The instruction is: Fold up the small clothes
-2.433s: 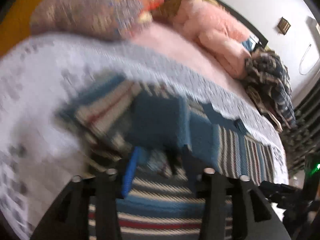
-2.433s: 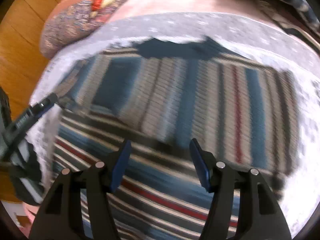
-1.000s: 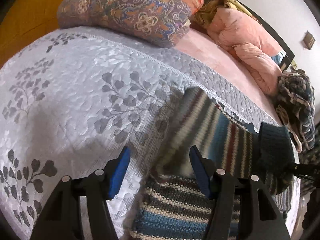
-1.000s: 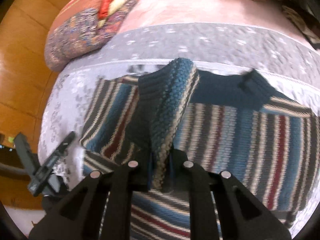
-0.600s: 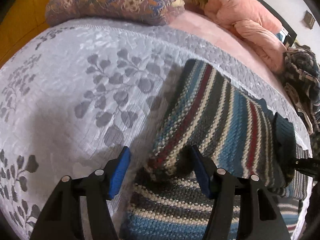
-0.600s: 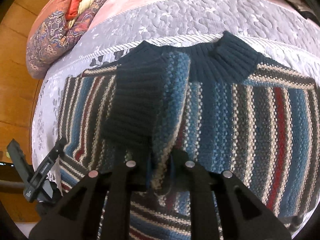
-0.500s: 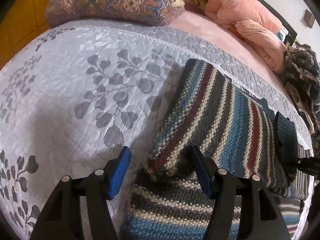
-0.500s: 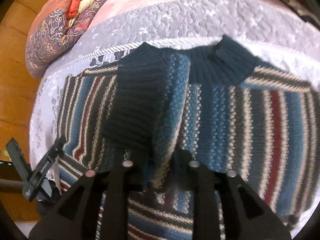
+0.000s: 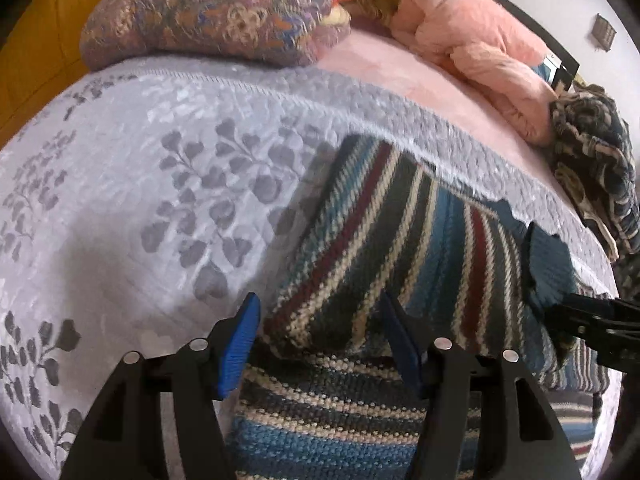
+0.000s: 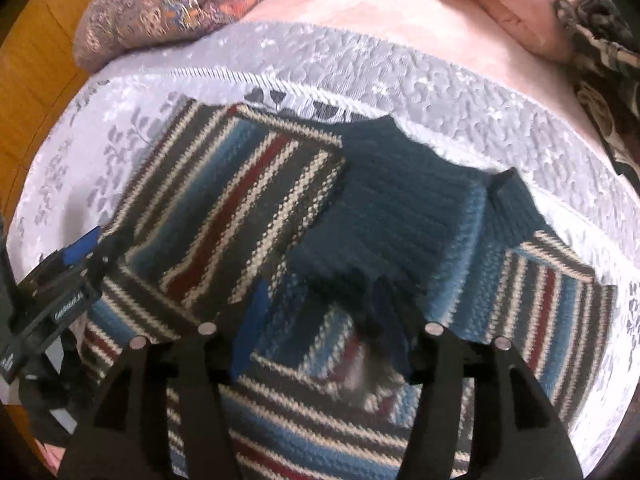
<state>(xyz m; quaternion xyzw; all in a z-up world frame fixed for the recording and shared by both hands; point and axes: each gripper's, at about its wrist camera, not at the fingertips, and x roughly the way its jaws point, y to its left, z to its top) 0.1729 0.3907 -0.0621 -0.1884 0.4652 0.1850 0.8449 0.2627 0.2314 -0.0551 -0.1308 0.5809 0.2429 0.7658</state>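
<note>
1. Left gripper [image 9: 320, 344]: jaws spread wide, holding nothing, poised just over the folded sleeve's edge.
2. Right gripper [image 10: 320, 334]: jaws parted, nothing pinched, dark cuff [image 10: 384, 216] lying just ahead of the blue fingertips [image 10: 256, 304].
3. Count: 1 sweater [image 9: 400, 248], 2 grippers, 1 patterned pillow [image 9: 216, 12].
4. Sweater: knitted, striped in blue, cream, dark grey and red; spread flat on the grey leaf-print bedspread [image 9: 120, 200], 1 sleeve folded across the body.
5. Beyond: pink blanket [image 9: 480, 52] and dark patterned cloth heap [image 9: 596, 160], both well apart from the sweater.
</note>
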